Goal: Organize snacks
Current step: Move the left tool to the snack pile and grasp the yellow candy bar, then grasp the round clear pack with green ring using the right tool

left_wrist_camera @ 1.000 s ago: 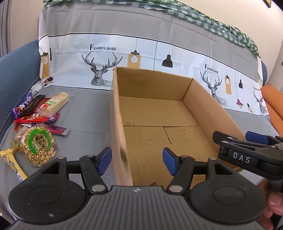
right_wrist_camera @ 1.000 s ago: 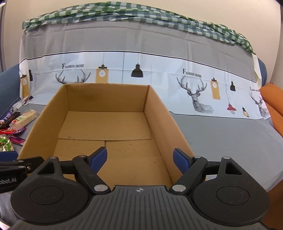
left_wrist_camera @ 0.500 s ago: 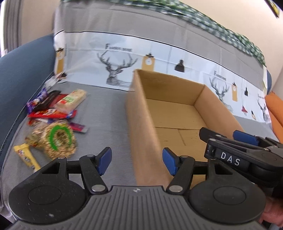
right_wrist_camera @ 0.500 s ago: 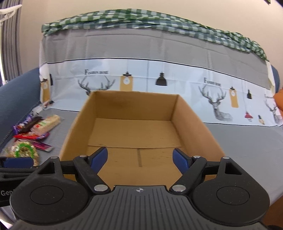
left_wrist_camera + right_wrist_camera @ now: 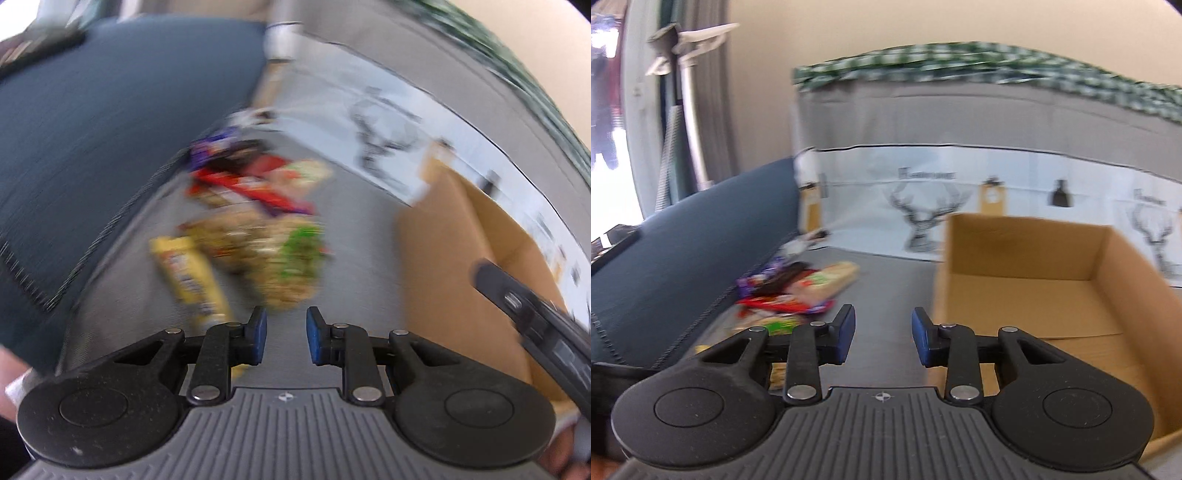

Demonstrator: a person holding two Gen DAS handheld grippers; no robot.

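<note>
- Since a second ago both views have swung from the cardboard box (image 5: 1052,280) toward the snack pile (image 5: 255,218), and the fingers of both grippers have just been closing, with nothing between them.
- The left gripper (image 5: 283,336) shows a narrow gap between its blue fingers (image 5: 258,334), with only grey cover in it.
- Just ahead of those fingers lies a round bag of puffed grains (image 5: 291,266); ahead and left, a yellow bar (image 5: 192,277); further ahead, red and purple packets, all blurred.
- The right gripper (image 5: 882,339) is likewise partly closed and empty.
- Ahead and left of its fingers (image 5: 844,338) sits the pile; ahead and right, the open box, with nothing inside it.
- The right gripper's black body (image 5: 535,317) shows to the right in the left view, before the box.
</note>
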